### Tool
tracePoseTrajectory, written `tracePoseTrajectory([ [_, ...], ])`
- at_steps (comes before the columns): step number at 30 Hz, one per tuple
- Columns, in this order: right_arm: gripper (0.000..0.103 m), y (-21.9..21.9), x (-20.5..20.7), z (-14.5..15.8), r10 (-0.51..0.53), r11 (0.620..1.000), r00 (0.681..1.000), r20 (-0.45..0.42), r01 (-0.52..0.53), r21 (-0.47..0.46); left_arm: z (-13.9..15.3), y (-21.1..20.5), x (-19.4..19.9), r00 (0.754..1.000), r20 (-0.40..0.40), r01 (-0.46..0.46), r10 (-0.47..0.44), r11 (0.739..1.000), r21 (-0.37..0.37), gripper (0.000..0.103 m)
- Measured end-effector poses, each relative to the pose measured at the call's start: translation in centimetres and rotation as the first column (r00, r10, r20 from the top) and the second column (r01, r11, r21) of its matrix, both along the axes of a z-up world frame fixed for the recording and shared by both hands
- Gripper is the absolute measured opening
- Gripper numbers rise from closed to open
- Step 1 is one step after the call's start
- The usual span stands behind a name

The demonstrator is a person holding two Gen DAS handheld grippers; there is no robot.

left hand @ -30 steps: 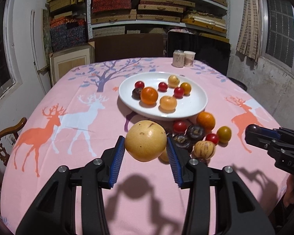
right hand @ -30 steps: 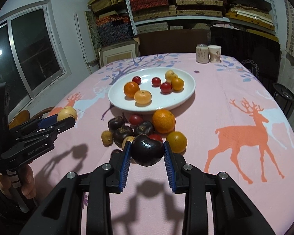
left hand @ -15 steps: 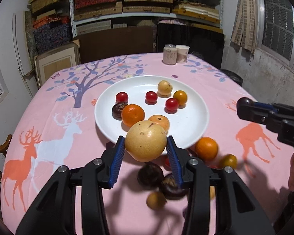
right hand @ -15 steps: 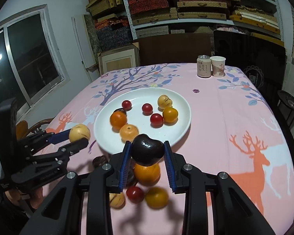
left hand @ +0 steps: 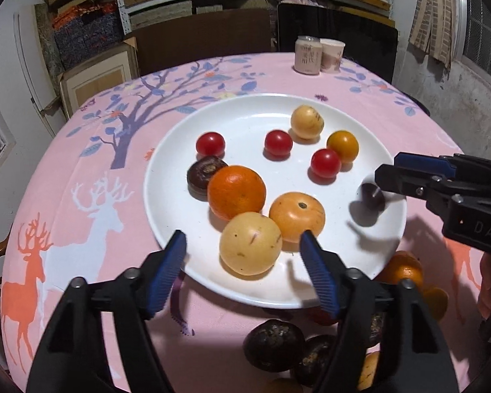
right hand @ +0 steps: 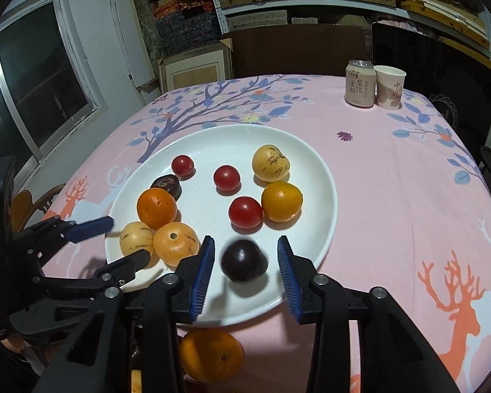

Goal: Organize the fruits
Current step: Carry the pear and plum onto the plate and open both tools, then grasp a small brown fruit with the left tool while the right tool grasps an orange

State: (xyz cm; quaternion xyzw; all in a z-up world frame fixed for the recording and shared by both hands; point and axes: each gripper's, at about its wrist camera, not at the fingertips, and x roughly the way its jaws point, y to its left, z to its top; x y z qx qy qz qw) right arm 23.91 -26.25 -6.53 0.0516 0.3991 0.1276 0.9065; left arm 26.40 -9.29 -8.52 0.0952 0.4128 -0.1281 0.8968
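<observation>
While glossy, round plum [right hand: 244, 261] blurred

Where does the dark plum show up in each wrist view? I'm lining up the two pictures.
Left wrist: dark plum at the plate's right edge, under the right gripper.
Right wrist: dark plum low centre, between the opening jaws, untouched.
Shared landmark: white plate.

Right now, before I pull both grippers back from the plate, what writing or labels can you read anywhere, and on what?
"DAS", cut off at the frame edge: on the right gripper body.
"梨饮" with smaller characters beside it, too small to read surely: on the can.
"中" with more characters below, too blurred to read: on the paper cup.
Shelf boxes: no legible text.
</observation>
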Motion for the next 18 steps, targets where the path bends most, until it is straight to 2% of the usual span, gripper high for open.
tracePoseTrajectory([
  [4,0.044,-0.9,-1.3,0.8,-0.028,0.999,1.0,0.014,0.028,0.024,1.7,0.6,-1.8,0.999,0.044,0.008,-0.007,1.0,-0.011,0.072],
  [8,0.044,-1.5,-4.4,1.2,-0.042,0.998,0.999,0.016,0.041,0.045,2.5,1.9,-5.0,0.998,0.061,0.025,-0.024,0.999,-0.025,0.076],
  [12,0.046,-1.5,-8.2,0.4,-0.053,0.997,0.999,0.003,0.053,0.051,1.9,3.2,-8.4,0.998,0.055,0.031,-0.029,0.999,-0.027,0.079],
  [18,0.047,-0.8,-12.7,-1.4,-0.08,0.997,0.997,0.014,0.08,-0.008,-0.1,4.5,-13.1,0.998,0.055,0.029,-0.03,0.999,0.031,0.08],
])
